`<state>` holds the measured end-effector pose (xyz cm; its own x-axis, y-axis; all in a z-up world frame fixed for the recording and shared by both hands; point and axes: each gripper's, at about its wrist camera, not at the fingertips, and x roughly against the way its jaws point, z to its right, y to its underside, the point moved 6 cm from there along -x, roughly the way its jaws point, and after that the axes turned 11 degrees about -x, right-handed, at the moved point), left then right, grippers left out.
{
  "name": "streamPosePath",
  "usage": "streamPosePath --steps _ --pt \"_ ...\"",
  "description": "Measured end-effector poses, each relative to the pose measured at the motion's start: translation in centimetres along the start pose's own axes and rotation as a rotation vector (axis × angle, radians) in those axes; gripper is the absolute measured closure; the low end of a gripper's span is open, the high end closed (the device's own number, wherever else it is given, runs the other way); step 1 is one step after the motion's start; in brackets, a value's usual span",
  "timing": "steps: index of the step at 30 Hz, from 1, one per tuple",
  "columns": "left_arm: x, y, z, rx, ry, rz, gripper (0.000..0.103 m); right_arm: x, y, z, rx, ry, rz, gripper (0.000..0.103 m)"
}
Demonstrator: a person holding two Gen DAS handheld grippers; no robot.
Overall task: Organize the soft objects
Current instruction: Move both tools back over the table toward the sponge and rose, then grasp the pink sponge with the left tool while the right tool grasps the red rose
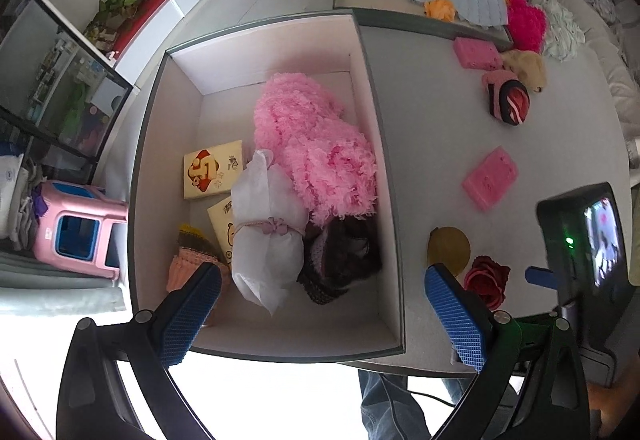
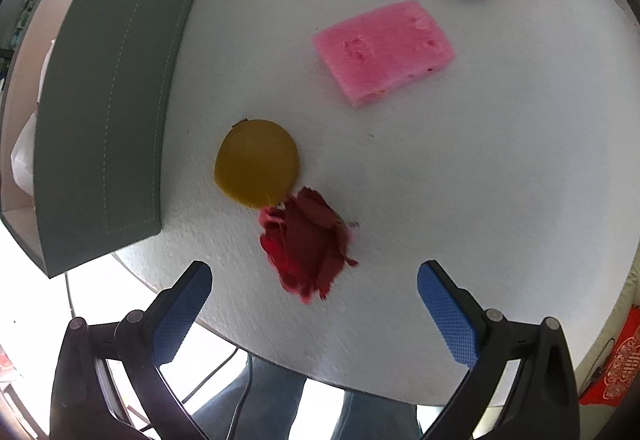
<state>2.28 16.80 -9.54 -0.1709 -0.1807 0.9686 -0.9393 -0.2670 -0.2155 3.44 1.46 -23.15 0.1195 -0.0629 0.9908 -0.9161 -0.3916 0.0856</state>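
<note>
Red fabric flower [image 2: 306, 244] lies between the wide-open, empty right tool [image 2: 314, 304], seemingly untouched.

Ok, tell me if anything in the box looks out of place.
Two hard-looking printed cartons lie on the floor of the box among soft things like the pink fluffy item; they look stiff, not soft.

White table [image 2: 460, 200]: box [image 1: 384, 144], sponge [image 2: 382, 50], rose [image 2: 308, 244].
</note>
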Motion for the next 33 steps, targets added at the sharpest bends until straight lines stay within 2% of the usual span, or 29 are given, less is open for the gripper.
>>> streamPosePath --steps 4,10,21,24,28,33 --pt "0.1 -0.5 1.2 -0.031 -0.008 -0.005 0.001 -0.7 -0.5 0.2 0.007 -0.004 -0.01 0.0" --pt "0.2 -1.5 3.2 -0.056 0.014 -0.002 0.001 -0.6 -0.7 2.8 0.041 0.101 0.024 0.0" --pt "-0.8 -5.6 10.0 -0.151 0.085 -0.003 0.001 2.0 -2.6 15.7 -0.171 0.18 0.082 0.0" --pt "-2.2 -6.8 11.8 -0.142 0.105 -0.024 0.001 2.6 -2.6 19.6 -0.239 0.196 0.085 0.0" --pt "-5.1 -8.3 13.6 -0.137 0.107 -0.057 0.001 3.3 -2.1 22.4 -0.289 0.16 0.095 0.0" --pt "-8.1 -9.6 15.5 -0.248 0.076 -0.054 0.001 4.8 -0.5 23.2 -0.311 0.056 0.124 0.0"
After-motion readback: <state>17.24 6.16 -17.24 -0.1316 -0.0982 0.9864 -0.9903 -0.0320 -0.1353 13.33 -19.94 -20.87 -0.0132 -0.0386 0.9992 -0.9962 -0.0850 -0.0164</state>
